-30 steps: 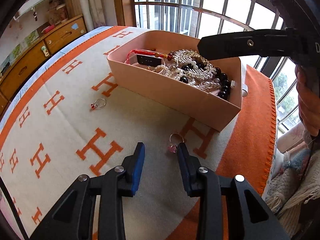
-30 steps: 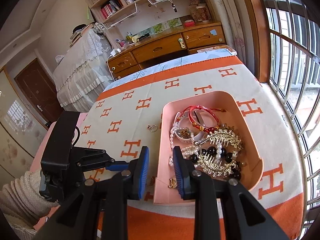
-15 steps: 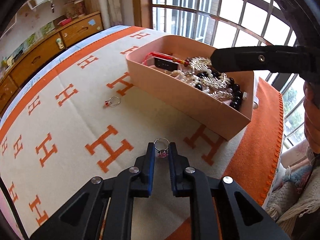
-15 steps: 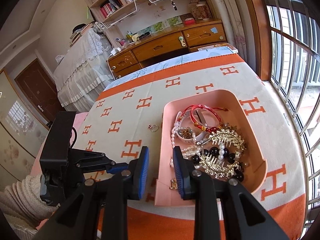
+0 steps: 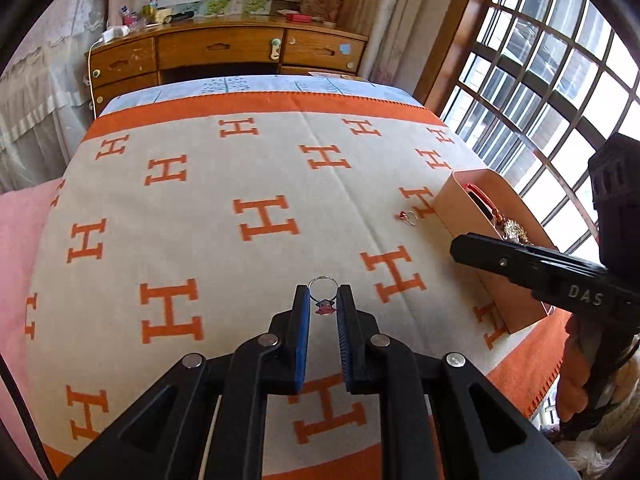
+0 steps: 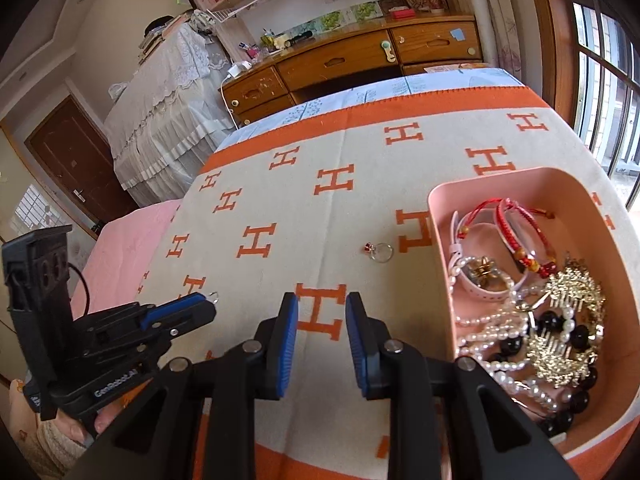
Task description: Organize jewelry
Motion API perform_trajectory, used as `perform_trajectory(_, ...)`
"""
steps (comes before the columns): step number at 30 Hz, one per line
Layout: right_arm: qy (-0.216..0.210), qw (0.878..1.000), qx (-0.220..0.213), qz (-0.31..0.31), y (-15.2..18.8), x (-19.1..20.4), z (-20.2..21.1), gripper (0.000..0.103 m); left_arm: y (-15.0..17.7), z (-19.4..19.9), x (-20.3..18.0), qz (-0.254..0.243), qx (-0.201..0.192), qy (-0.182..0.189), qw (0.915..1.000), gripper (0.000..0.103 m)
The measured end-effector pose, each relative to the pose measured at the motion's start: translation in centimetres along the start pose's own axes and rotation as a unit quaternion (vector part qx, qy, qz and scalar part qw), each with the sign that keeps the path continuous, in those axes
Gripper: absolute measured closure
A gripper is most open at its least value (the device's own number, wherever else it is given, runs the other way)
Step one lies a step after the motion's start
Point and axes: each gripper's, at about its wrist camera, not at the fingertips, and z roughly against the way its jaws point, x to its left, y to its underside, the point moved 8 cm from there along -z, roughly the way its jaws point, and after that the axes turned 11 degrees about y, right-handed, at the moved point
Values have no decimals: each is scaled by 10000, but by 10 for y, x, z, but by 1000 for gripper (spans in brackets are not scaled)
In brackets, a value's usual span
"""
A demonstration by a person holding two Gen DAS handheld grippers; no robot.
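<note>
My left gripper (image 5: 323, 300) is shut on a thin silver ring with a pink stone (image 5: 322, 294), held just above the blanket. The right wrist view shows that gripper (image 6: 200, 304) at lower left, with the ring (image 6: 214, 298) poking out of its tips. A second ring with a red stone (image 5: 408, 217) (image 6: 379, 252) lies on the blanket near the pink box (image 5: 460, 210) (image 6: 436, 208). The box holds pearl strands, black beads, red bracelets and a gold comb. My right gripper (image 6: 322, 310) hovers open over the blanket left of the box, with nothing between its fingers.
A cream blanket with orange H marks (image 5: 240, 184) covers the bed. A wooden dresser (image 5: 224, 52) stands beyond the far edge, and a barred window (image 5: 540, 80) runs along the right. A pink sheet (image 6: 128, 232) shows at the left side.
My left gripper shut on the pink-stone ring, raised it off the blanket and swung away from the box toward the dresser. My right gripper shifted left, so the box now sits at its right.
</note>
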Motion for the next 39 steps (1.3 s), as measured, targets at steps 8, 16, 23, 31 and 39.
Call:
perform_trajectory(8,924,9946,236,-401,-3,-4,-48,78,5,3,25,363,-33,303,9989,92)
perform_trajectory(16,1635,9858,-45,-386,-22,-7,-61,77,4,2,37,528,-99,642,9965,92)
perform_trajectory(23,1809,9827,-209,-337,-33,-11,-66,77,6,-3,36,516,-53,912,9945,92)
perform_trajectory(31,2144,9759,-331,-211,-43,-10,-74,77,6,-7,34,586,-88,1093,9922,92)
perform_trajectory(39,2252,9733,-414,159,-39,-4,-73,85,6,-8,31,599,-113,1078,9923,92)
